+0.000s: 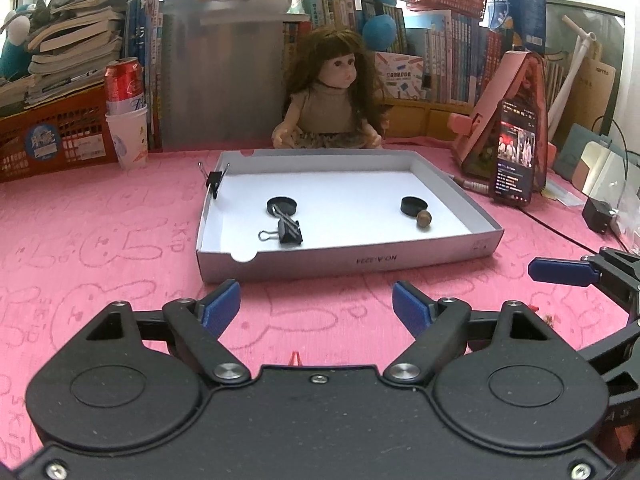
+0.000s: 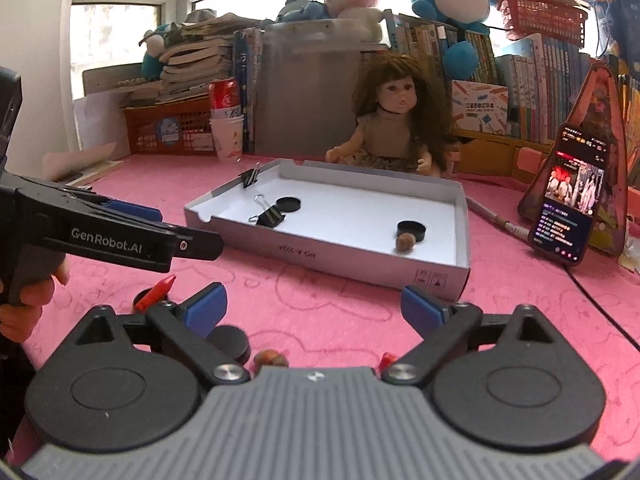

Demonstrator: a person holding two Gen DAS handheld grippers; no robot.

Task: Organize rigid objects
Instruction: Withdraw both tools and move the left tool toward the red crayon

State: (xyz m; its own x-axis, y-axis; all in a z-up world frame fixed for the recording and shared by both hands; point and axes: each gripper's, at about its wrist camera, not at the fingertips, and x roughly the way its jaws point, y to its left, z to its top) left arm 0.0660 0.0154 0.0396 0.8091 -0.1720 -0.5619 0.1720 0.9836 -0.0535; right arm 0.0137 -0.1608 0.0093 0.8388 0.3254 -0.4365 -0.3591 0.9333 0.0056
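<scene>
At the centre of both views, a shallow white cardboard tray (image 1: 440, 190) lies on the desk's pink rabbit-patterned cloth (image 1: 100, 248). Inside rest two flat black round discs (image 1: 282, 204) (image 1: 413, 205), a black metal binder clip with wire handles (image 1: 289, 231) touching the left disc, and a small brown ball (image 1: 424, 216) beside the right one. Another black binder clip (image 1: 214, 182) grips the tray's left wall. In the right wrist view, a third black disc (image 2: 230, 342), a brownish nut (image 2: 270, 359) and red bits sit low in frame, partly hidden. The left gripper (image 1: 316, 308) and right gripper (image 2: 314, 312) hover before the tray, blue-padded jaws wide, nothing between.
</scene>
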